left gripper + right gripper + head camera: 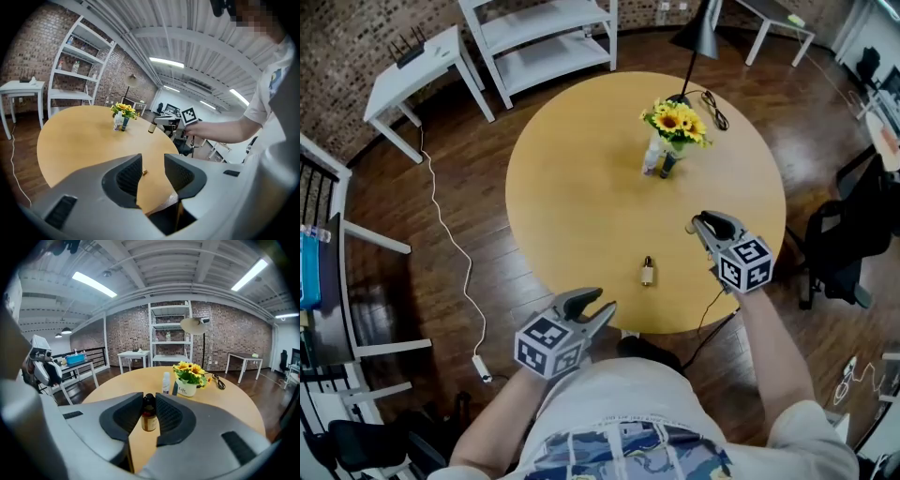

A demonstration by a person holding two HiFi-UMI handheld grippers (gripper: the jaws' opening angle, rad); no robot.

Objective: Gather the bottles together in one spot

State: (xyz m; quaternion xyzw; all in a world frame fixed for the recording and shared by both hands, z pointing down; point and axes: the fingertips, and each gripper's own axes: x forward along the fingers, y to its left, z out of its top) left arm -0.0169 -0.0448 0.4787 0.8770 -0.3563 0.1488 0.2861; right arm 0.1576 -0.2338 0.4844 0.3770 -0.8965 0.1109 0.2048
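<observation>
A small amber bottle (149,417) with a black cap sits between the pads of my right gripper (150,401), which is shut on it. In the left gripper view that held bottle (151,127) hangs above the round wooden table (572,187). A second small amber bottle (647,271) stands on the table near its front edge. A white bottle (652,157) and a dark bottle (667,167) stand beside the sunflower pot (677,127). My right gripper (697,226) hovers at the table's right. My left gripper (602,306) is open and empty over the front edge.
A black floor lamp (698,37) and its cable (715,109) are at the table's far side. White shelving (548,37) and a white side table (417,66) stand behind. A dark chair (848,244) is at the right, and a white cord (455,253) crosses the floor.
</observation>
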